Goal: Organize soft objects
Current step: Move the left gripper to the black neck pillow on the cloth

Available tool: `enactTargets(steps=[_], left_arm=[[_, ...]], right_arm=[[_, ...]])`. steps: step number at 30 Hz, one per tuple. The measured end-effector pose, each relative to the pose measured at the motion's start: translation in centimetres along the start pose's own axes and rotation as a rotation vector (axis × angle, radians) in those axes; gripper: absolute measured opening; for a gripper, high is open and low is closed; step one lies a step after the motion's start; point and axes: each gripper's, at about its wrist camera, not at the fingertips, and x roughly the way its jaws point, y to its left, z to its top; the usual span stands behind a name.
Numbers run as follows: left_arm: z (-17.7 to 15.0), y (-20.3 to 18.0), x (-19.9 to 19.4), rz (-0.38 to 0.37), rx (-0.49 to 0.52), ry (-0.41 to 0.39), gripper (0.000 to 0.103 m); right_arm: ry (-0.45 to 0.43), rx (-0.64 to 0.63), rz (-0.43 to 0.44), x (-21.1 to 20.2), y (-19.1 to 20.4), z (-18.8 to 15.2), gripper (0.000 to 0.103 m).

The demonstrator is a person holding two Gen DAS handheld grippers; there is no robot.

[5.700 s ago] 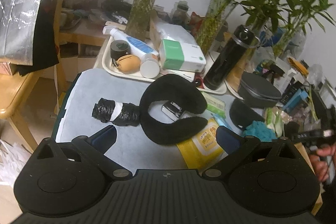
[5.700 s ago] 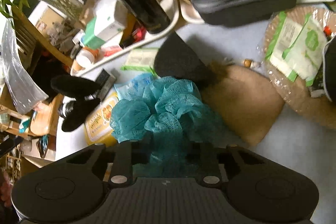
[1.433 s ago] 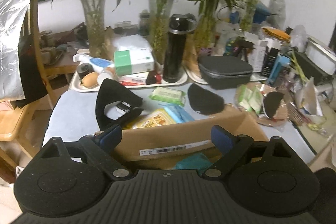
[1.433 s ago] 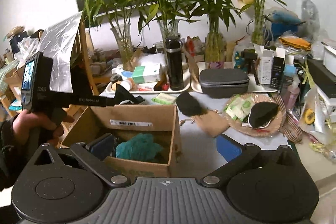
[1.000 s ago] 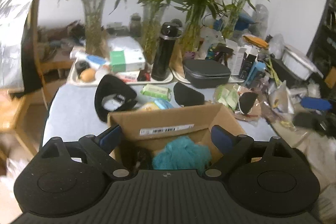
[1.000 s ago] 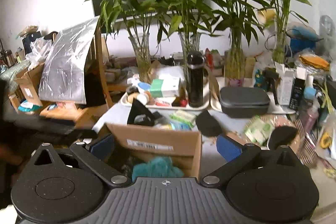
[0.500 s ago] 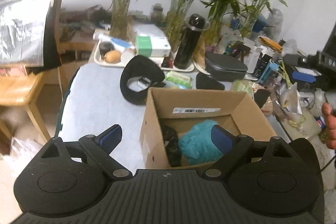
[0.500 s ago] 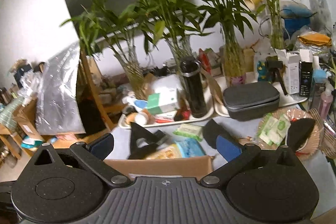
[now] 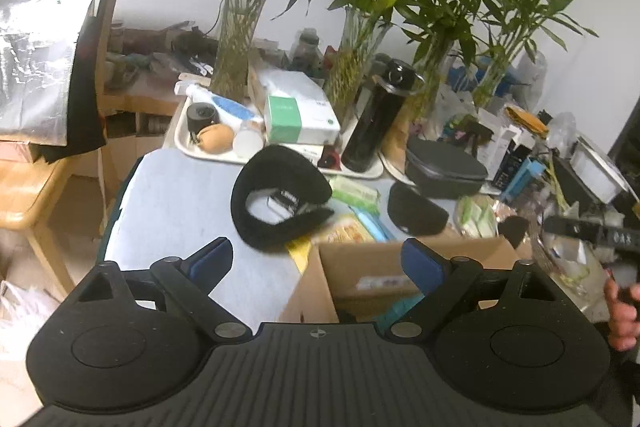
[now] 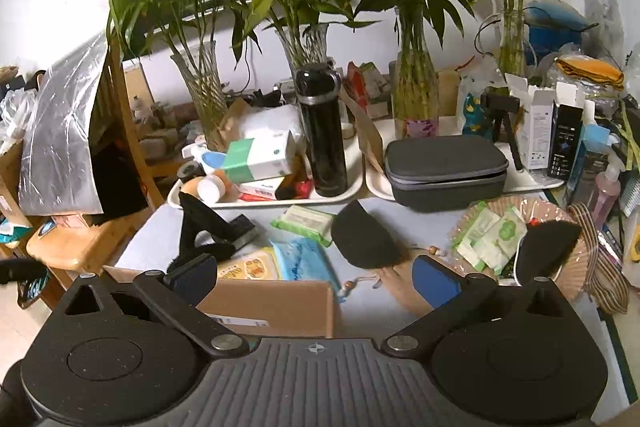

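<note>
Both grippers are empty with their jaws wide apart: the left gripper (image 9: 316, 259) looks across the table (image 9: 180, 195) toward the black neck pillow (image 9: 280, 199), and the right gripper (image 10: 316, 277) looks over the far rim of the cardboard box (image 10: 276, 301) toward the black pouch (image 10: 364, 239). The box stands at the near edge of the table, with something teal showing just inside it in the left wrist view. The step in hand seems to be fetching the next soft thing, and the neck pillow is the likely choice for the left gripper, since it lies in the open just beyond the box's far left corner, nearer the trays along the back edge. To do it well, bring the jaws down over one arm of the pillow rather than its thick curved back, so the pads can close fully on the foam. A small dark thing lies inside the pillow's ring; keep the fingers off it. Lift high enough to clear the box rim before moving across. The pillow partly overlies a yellow packet (image 9: 344, 235), which may drag along. The right gripper could take the pouch, keeping clear of the tan bag (image 10: 404, 287) beside it.
</note>
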Motion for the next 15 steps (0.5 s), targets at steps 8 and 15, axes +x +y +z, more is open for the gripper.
enactTargets(steps=[8, 15], left_arm=[[2.2, 0.5, 3.3, -0.009, 0.079, -0.006, 0.092], [3.1, 1.3, 5.5, -0.019, 0.128, -0.008, 0.092]], right_arm=[[-0.017, -0.016, -0.01, 1.6, -1.5, 0.8, 0.103], [-0.037, -0.011, 0.013, 3.4, -3.0, 1.1, 0.103]])
